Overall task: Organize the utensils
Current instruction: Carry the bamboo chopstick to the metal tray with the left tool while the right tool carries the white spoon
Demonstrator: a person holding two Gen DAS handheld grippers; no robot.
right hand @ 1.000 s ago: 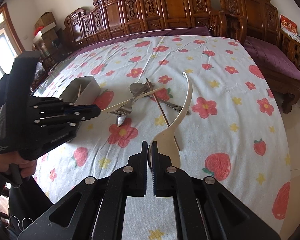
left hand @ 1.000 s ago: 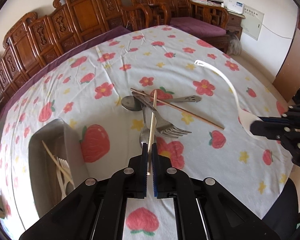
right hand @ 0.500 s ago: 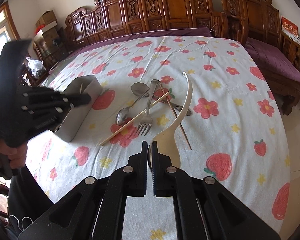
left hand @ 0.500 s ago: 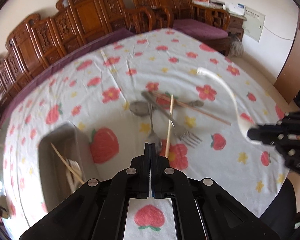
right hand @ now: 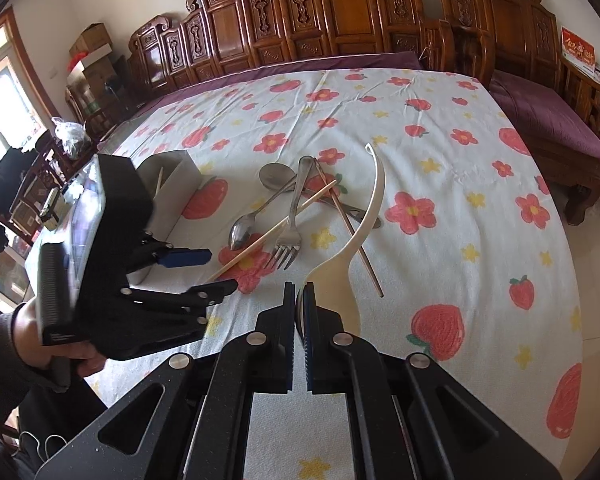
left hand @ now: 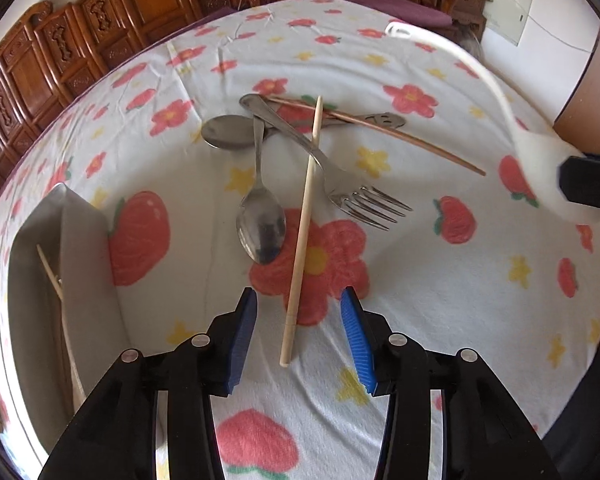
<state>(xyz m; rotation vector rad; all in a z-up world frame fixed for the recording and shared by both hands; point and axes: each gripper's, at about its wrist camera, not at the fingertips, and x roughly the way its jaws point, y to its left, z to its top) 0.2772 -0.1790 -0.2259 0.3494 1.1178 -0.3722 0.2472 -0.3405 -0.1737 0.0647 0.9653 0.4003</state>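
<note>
Between the left gripper's blue pads, which have just been spreading, the pale chopstick lies untouched on the flowered cloth, crossing a fork. Light, stiff and slippery, it wants pinching near its end. Right gripper stays clamped on the white ladle.

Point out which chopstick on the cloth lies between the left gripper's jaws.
The pale chopstick: its near end sits between the open jaws, untouched. The darker reddish chopstick lies farther off.
</note>
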